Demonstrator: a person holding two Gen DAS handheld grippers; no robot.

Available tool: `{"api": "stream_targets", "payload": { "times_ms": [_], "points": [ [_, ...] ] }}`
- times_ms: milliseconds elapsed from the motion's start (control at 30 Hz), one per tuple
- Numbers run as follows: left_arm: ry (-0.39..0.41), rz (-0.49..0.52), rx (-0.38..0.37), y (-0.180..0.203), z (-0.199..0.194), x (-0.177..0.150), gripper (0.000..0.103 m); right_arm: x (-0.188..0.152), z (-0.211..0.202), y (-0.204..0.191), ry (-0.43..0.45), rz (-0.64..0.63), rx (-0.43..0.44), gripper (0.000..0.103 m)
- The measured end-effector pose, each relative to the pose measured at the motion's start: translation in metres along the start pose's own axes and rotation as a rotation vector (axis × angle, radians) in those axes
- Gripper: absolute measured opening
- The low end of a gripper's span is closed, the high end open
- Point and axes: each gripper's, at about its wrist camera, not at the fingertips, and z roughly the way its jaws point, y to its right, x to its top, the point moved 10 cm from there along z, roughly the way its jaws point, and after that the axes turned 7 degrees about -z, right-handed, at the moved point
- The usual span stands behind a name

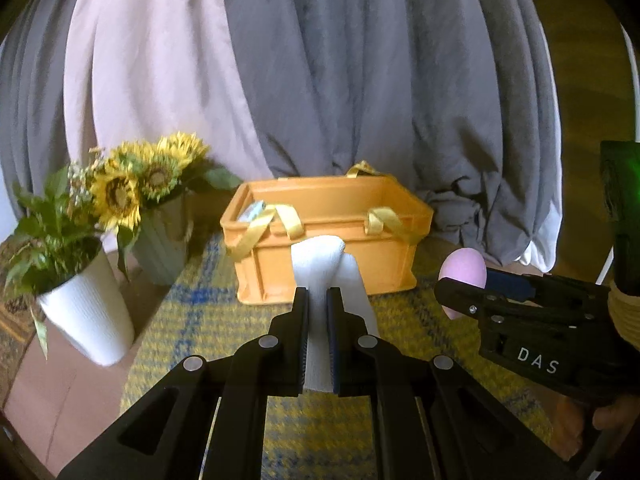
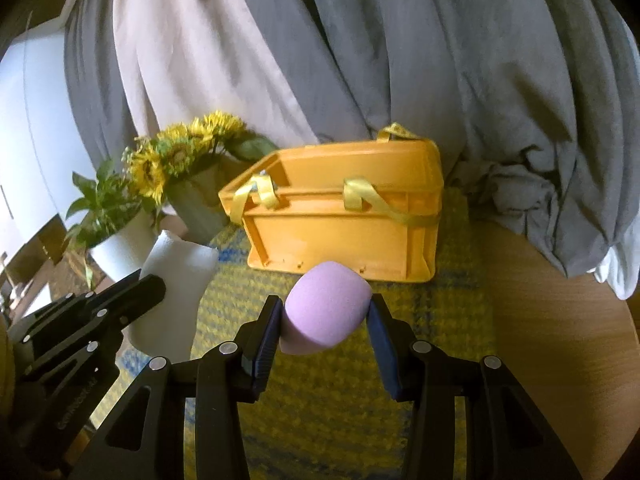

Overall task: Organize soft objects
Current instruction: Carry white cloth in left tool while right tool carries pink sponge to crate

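Note:
My left gripper [image 1: 318,300] is shut on a white foam piece [image 1: 326,264] and holds it above the mat, just in front of the orange crate [image 1: 328,236]. My right gripper [image 2: 326,314] is shut on a pink sponge [image 2: 324,312], also in front of the crate [image 2: 344,232]. In the left wrist view the right gripper [image 1: 460,292] with the pink sponge [image 1: 464,272] is to the right. In the right wrist view the left gripper [image 2: 148,288] with the white foam [image 2: 172,292] is to the left. Something pale lies inside the crate's left end.
The crate has yellow ribbon handles [image 1: 260,228] and stands on a yellow-blue woven mat [image 1: 200,320]. A white pot with greenery [image 1: 88,312] and a green pot of sunflowers [image 1: 160,248] stand to the left. Grey and pale curtains [image 1: 320,80] hang behind. Wooden table [image 2: 560,320] lies to the right.

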Motion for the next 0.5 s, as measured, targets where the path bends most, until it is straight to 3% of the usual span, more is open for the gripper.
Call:
{"api": "stream_targets", "payload": {
  "times_ms": [500],
  "points": [
    [0.089, 0.059, -0.115, -0.013, -0.002, 0.048, 0.010, 0.043, -0.020, -0.015, 0.124, 0.047, -0.127, 0.044]
  ]
}}
